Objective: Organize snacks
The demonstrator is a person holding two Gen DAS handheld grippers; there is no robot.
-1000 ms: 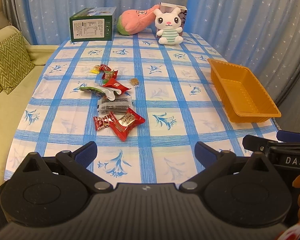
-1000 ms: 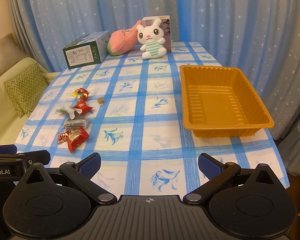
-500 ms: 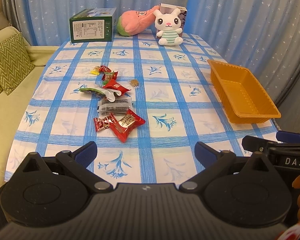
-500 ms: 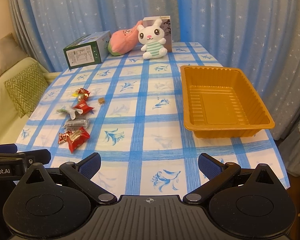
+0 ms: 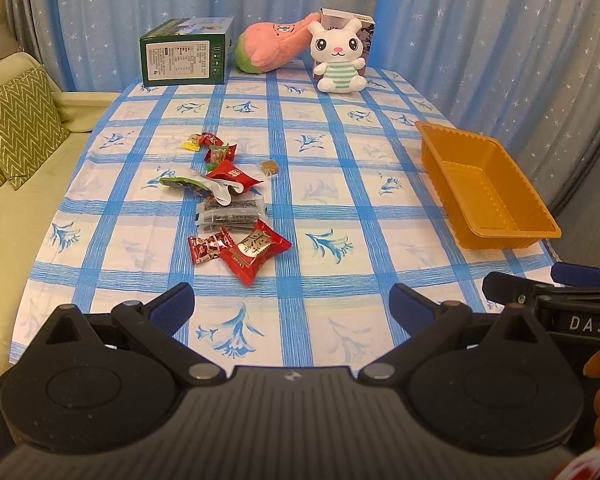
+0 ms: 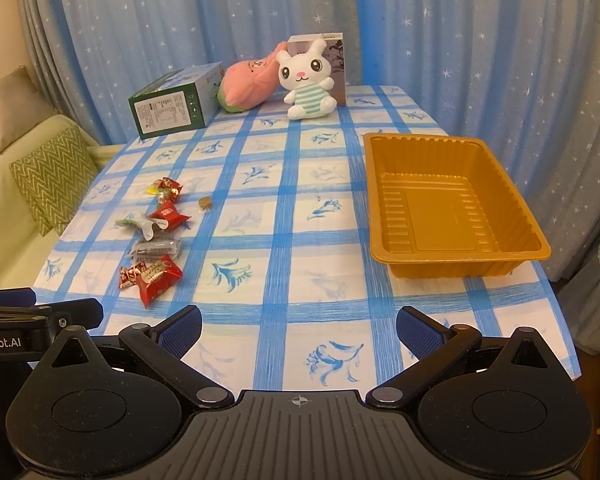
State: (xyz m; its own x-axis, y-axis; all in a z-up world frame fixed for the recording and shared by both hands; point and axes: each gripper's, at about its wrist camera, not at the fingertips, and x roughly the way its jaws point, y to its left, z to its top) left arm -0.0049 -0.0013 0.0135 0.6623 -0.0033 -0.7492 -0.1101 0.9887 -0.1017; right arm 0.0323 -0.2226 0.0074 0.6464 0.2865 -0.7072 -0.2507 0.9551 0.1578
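Left wrist view: both sets of tongs, the left tongs (image 5: 292,306) and the right tongs (image 6: 299,326), hover splayed wide and empty at the near edge of the bench (image 5: 320,200), apparently poised for a first pick. The snacks (image 5: 228,204), a loose heap of red, green and clear wrappers, lie on the left side of the checked cloth, with one small brown sweet (image 5: 269,167) just beside them. Well apart to the right, the orange tray (image 6: 452,248) stands bare inside, evidently the intended destination.
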